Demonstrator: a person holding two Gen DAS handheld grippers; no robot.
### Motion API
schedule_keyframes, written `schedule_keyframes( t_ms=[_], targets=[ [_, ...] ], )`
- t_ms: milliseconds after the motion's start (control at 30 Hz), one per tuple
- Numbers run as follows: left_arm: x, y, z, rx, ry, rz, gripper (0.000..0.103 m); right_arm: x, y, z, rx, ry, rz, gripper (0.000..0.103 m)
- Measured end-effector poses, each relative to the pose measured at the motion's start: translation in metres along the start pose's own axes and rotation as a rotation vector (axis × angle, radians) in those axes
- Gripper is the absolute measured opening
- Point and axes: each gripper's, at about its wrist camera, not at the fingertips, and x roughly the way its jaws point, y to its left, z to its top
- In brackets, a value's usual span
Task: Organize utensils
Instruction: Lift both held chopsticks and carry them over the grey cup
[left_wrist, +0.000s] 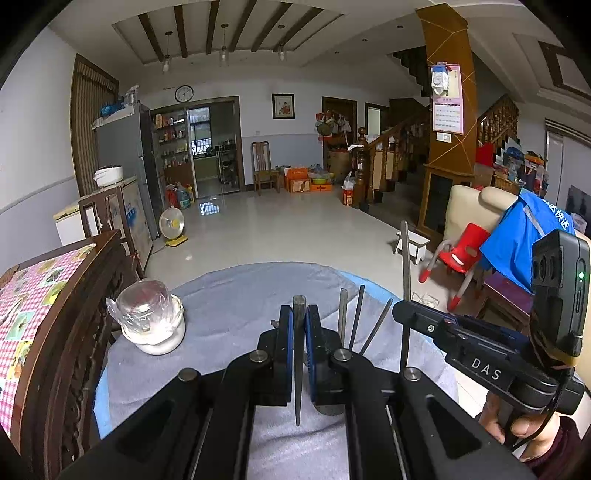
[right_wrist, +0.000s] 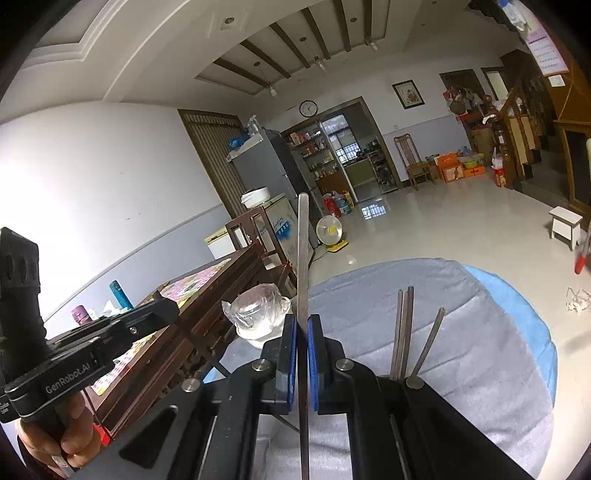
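Observation:
My left gripper (left_wrist: 298, 314) is shut on a metal chopstick (left_wrist: 298, 354) that stands upright between its blue pads above the grey cloth. My right gripper (right_wrist: 302, 326) is shut on another metal chopstick (right_wrist: 303, 258), also upright; it shows in the left wrist view (left_wrist: 405, 280) to the right of my left gripper. Three more chopsticks (left_wrist: 356, 319) stick up behind my left fingers from a holder that is hidden; they also show in the right wrist view (right_wrist: 406, 332). The left gripper's body (right_wrist: 103, 332) is at the left of the right wrist view.
A grey cloth (left_wrist: 229, 295) covers the round table over blue cover (right_wrist: 517, 306). A white cup wrapped in clear plastic (left_wrist: 151, 317) stands at the table's left. A dark wooden bench with a checked cushion (left_wrist: 48, 295) is left of the table. A red chair (left_wrist: 461, 251) stands right.

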Motion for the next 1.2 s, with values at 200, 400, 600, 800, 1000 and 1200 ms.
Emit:
schedule_keyframes(
  t_ms=[200,400,600,800,1000,1200],
  targets=[
    [0.001,-0.001,0.005,0.002,-0.009,0.009,0.007,-0.001,0.0,0.003,-0.006,-0.007,-0.006,0.006],
    [0.004,-0.002,0.011,0.004,-0.023,0.022,0.007,0.0,0.001,0.01,-0.024,-0.018,-0.021,0.006],
    [0.006,-0.005,0.019,0.008,-0.034,0.024,0.007,0.003,-0.002,0.021,-0.034,-0.032,-0.035,0.006],
    [0.009,-0.007,0.029,0.018,-0.043,0.029,0.007,0.005,-0.005,0.03,-0.031,-0.045,-0.047,0.006],
    [0.009,-0.012,0.037,0.021,-0.057,0.017,0.007,0.008,-0.009,0.037,-0.029,-0.054,-0.059,0.006],
    [0.012,-0.014,0.046,0.005,-0.069,-0.01,0.007,0.009,-0.017,0.042,-0.018,-0.079,-0.082,0.006]
  ],
)
